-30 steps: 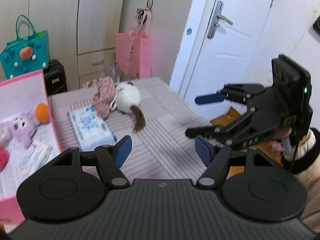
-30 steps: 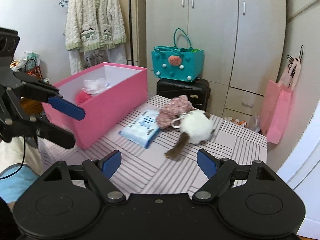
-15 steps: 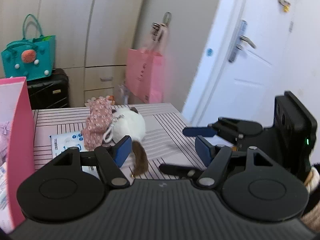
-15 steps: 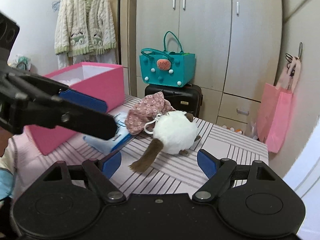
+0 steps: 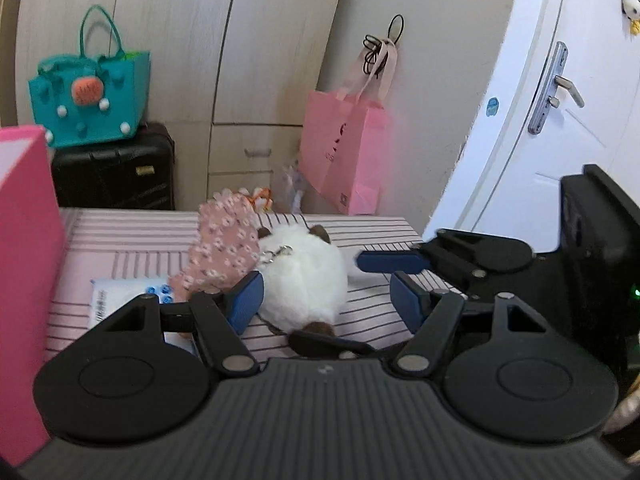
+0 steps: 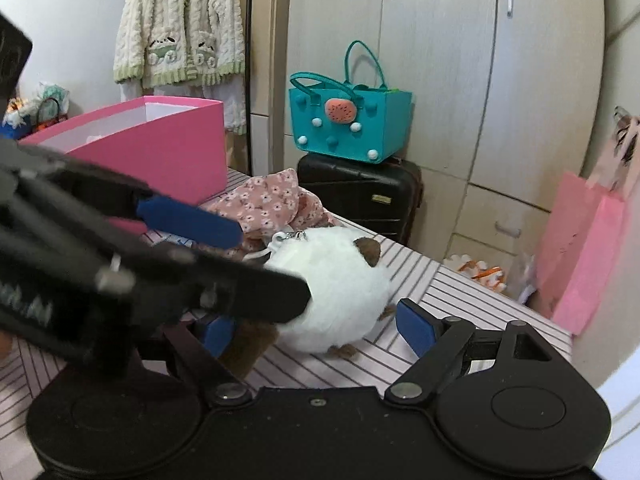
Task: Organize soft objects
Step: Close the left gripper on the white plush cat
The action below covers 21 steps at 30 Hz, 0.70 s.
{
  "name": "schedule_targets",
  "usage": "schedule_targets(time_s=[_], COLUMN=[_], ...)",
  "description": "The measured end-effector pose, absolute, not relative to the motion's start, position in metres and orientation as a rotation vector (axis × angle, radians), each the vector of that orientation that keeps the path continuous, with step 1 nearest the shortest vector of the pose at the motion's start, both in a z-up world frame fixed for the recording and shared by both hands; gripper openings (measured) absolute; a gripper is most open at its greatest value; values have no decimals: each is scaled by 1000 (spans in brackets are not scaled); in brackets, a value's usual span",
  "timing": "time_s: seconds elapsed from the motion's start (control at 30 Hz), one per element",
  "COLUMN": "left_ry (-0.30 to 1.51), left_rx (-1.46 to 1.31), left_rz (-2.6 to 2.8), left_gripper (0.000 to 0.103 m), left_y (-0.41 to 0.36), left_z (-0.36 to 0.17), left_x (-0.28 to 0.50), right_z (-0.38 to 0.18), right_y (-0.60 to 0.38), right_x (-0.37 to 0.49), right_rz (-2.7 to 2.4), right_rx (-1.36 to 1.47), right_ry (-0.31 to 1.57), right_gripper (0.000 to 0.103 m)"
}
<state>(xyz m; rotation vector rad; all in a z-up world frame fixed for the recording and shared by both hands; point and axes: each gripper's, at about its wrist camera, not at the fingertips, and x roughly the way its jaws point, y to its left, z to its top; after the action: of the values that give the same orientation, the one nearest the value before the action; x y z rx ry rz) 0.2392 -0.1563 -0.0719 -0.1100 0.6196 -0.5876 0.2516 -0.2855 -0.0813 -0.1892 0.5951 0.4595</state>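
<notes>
The pink box [image 6: 152, 148] is cut off at the left edge of the left wrist view, and from the right wrist view only its outer wall and a strip of white lining show; what lies inside is hidden. The tissue pack [image 5: 120, 292] is half covered by the left hand-held gripper's [image 5: 326, 302] own frame, and in the right wrist view it is almost wholly behind the other tool. The white plush toy's [image 5: 304, 280] brown tail [image 6: 244, 344] is mostly masked by dark gripper parts, and its face cannot be made out. The floral cloth [image 5: 224, 248] is bunched, so its shape is unclear.

The plush toy lies on the striped tabletop [image 5: 120, 236], touching the floral cloth on its left, with a small metal clasp [image 6: 294, 236] on top. In the left wrist view it sits between the blue pads, close to the left pad, with no pad visibly pressing it; the left hand-held gripper stands released. The right hand-held gripper [image 6: 320, 326] is spread wide and grasps nothing; the toy sits just ahead of and between its fingers, apart from the right pad [image 6: 416, 326]. Each tool crosses the other's view, near the toy.
</notes>
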Motion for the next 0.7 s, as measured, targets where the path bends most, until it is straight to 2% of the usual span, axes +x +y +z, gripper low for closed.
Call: schedule_targets(time_s=[0.37,0.4,0.5,0.63,0.7], left_ry=[647,653,666,667,678], left_rx=[-152,-161,-159,-178,-187], left_rz=[-538,-537,-541,-573,-574], left_gripper=[67,67,65,65,65], left_y=[-154,-153,-154,-157,-159], left_z=[-90,-92,-97,-99,-100], left_x=[250,251,252,249,249], right_z=[-98,-99,-101,-101,-101], right_y=[-283,-284,-285,-288,-288], right_x=[271,271,269,260,255], right_rz=[479,478,462,441,438], right_rx=[-203,-188,-183,-143,-137], right_ry=[613,618,640,668,673], right_gripper=[88,83,61,46,42])
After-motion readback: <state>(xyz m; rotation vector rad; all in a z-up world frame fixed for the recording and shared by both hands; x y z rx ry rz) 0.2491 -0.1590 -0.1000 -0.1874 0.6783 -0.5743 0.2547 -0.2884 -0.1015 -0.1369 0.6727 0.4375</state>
